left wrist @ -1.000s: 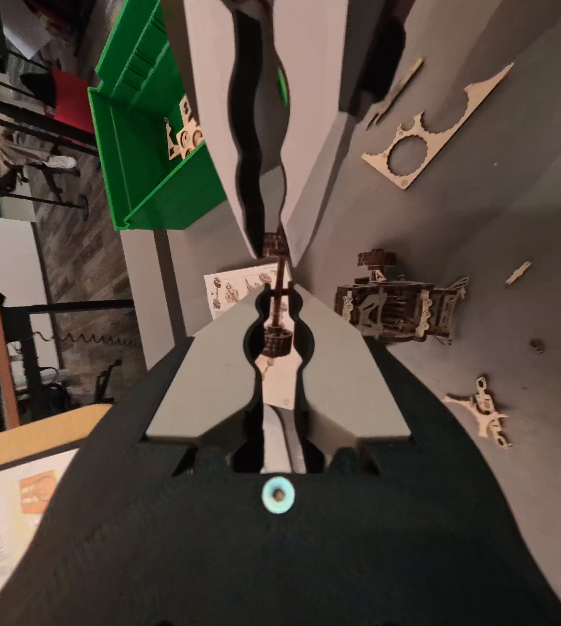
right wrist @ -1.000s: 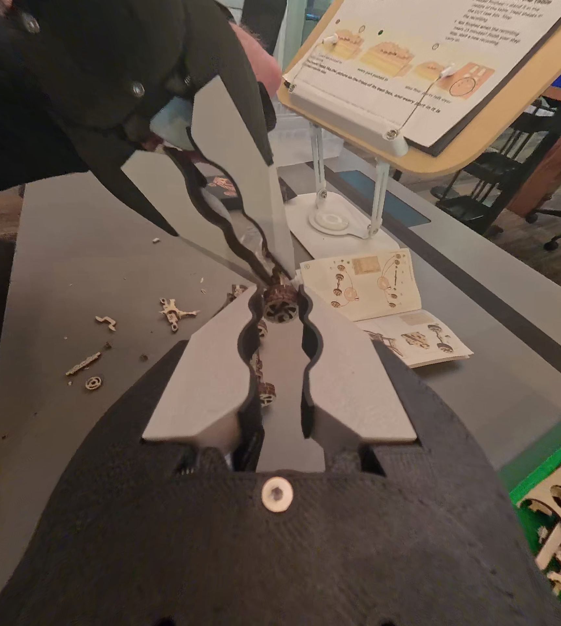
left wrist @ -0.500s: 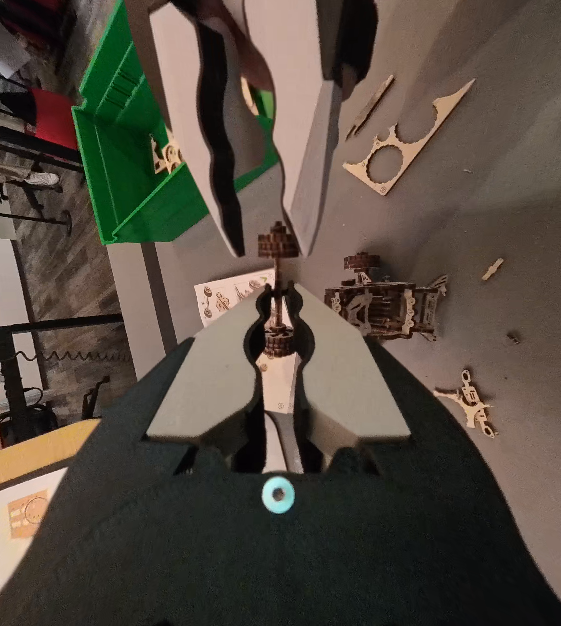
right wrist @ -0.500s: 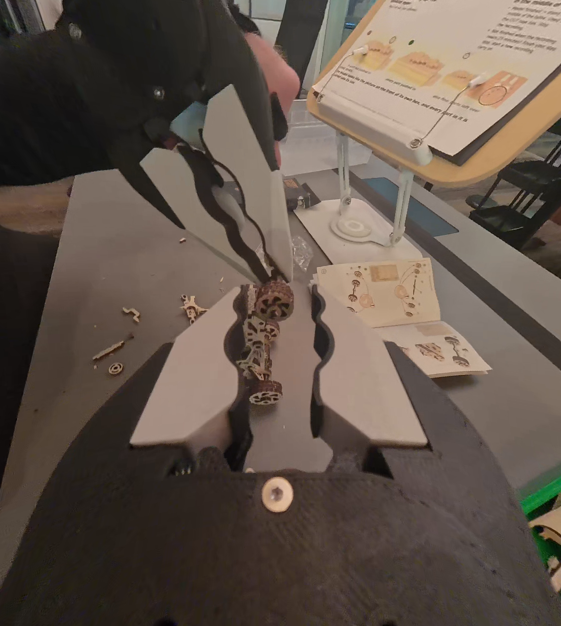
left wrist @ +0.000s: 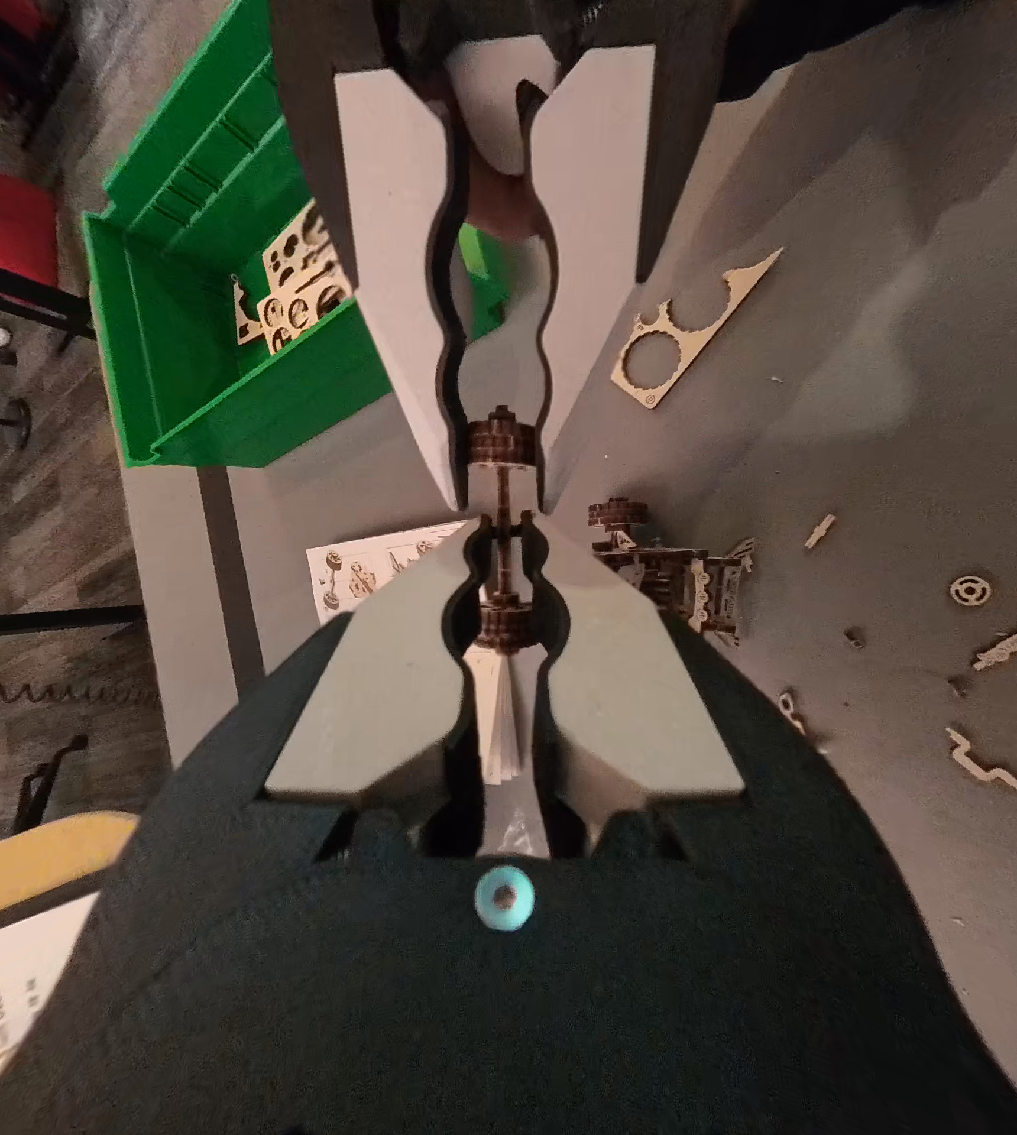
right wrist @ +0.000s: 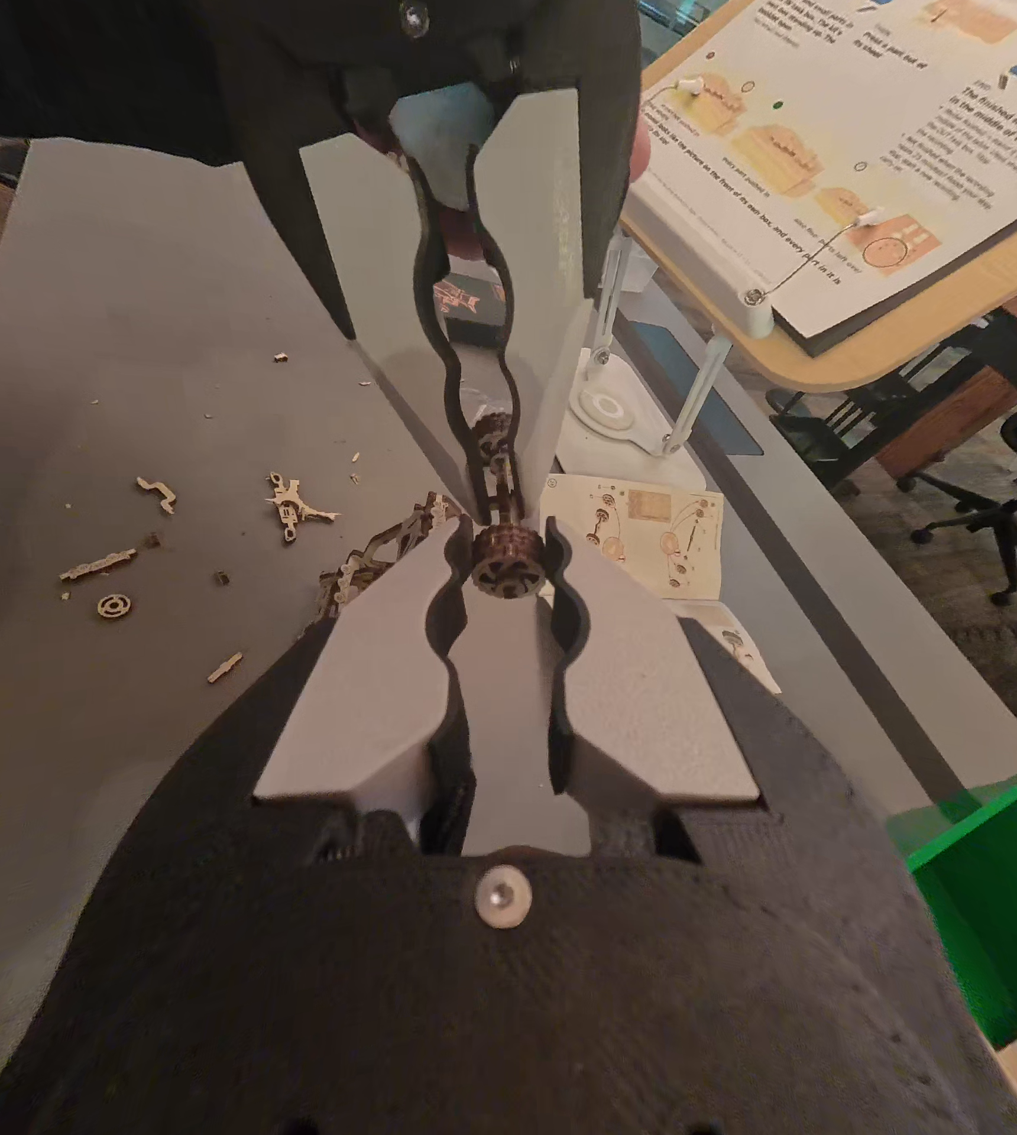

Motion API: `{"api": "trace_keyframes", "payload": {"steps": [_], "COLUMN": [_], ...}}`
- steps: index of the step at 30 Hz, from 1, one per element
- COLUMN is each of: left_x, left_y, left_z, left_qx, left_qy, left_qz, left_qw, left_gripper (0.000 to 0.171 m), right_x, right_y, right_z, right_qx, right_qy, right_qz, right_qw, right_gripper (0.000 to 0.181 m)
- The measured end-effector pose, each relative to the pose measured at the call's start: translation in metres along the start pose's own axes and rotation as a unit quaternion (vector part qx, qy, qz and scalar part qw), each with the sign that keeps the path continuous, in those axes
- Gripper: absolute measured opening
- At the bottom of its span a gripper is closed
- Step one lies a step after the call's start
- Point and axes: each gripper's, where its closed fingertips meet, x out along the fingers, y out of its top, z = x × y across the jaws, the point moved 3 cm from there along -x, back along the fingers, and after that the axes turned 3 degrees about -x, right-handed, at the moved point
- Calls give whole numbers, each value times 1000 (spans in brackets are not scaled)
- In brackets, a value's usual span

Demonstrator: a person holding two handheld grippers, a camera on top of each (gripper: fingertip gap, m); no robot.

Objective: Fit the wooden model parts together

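Note:
A small wooden axle with a dark toothed wheel at each end [left wrist: 501, 556] is held in the air between my two grippers, which face each other tip to tip. My left gripper [left wrist: 503, 531] is shut on the thin axle, with one wheel [left wrist: 501, 626] sitting in the hollow of its jaws. My right gripper [right wrist: 506, 534] is closed around the other wheel [right wrist: 506, 562], its fingertips touching both sides. The partly built wooden model [left wrist: 672, 583] lies on the grey table just beside and below; it also shows in the right wrist view [right wrist: 383, 553].
A green bin [left wrist: 199, 344] with wooden part sheets stands at the table edge. An open leaflet [right wrist: 641, 534] lies under the grippers. Loose wooden bits [right wrist: 294, 500] and a ring [right wrist: 114, 606] are scattered about. A punched offcut [left wrist: 684, 331] and a tilted board on a white stand [right wrist: 862, 153] are nearby. My two grippers' fingertips are within a few centimetres of each other. Left tips and right tips are each some 20 centimetres from the punched offcut [left wrist: 684, 331].
My right gripper has swung in line with the left one and narrowed from open onto the far wheel. The left gripper has kept its hold on the axle.

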Motion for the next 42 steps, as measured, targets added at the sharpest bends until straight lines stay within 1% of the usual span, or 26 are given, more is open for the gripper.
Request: {"api": "trace_keyframes", "payload": {"steps": [4, 8, 9, 11, 13, 18, 21, 23, 27, 29, 33, 34, 35, 36, 37, 39, 42], "left_x": [-3, 1, 2, 2, 3, 11, 18, 22, 24, 23, 14, 10, 6, 3, 1, -5, -5], "left_y": [0, -2, -4, -8, -12, -25, -32, -36, -38, -37, -35, -32, -30, -33, -38, -37, -41], "left_z": [-2, 0, 1, 0, 4, 12, 13, 14, 16, 14, 12, 12, 11, 9, 6, 3, 1], "left_qx": [-37, -41, -49, -49, -60, -57, -56, -52, -50, -51, -68, -80, -94, -99, -101, -124, -129], "left_qy": [-26, -30, -36, -34, -51, -80, -92, -98, -119, -114, -116, -125, -134, -134, -130, -148, -155], "left_qz": [28, 24, 22, 18, 14, -14, -27, -31, -31, -24, -12, 6, 21, 22, 18, 50, 64], "left_qw": [999, 998, 998, 998, 997, 995, 994, 993, 991, 992, 991, 989, 986, 986, 986, 980, 977], "left_gripper": [6, 7, 9, 24, 32, 42, 45, 41, 26, 28, 44, 45, 41, 37, 38, 34, 26], "right_x": [0, 1, 2, 3, 5, 16, 23, 25, 25, 23, 19, 18, 19, 21, 21, 21, 20], "right_y": [2, 0, -2, -4, -9, -22, -29, -30, -29, -28, -28, -26, -26, -27, -28, -25, -22], "right_z": [0, -2, -2, -3, -4, -11, -10, -9, -8, -5, 0, 0, -2, -3, -3, -2, -2], "right_qx": [-10, 1, 7, 29, 45, 107, 122, 144, 157, 163, 165, 170, 174, 176, 175, 183, 190], "right_qy": [-9, 1, 5, 15, 24, 68, 67, 72, 78, 76, 67, 72, 77, 79, 77, 84, 91], "right_qz": [6, 11, 11, 20, 23, 35, 28, 36, 54, 62, 68, 75, 76, 70, 69, 80, 94], "right_qw": [1000, 1000, 1000, 999, 998, 991, 990, 986, 983, 982, 982, 980, 979, 979, 979, 976, 973], "right_gripper": [20, 20, 20, 21, 20, 20, 20, 20, 20, 20, 20, 20, 20, 20, 20, 20, 20]}}
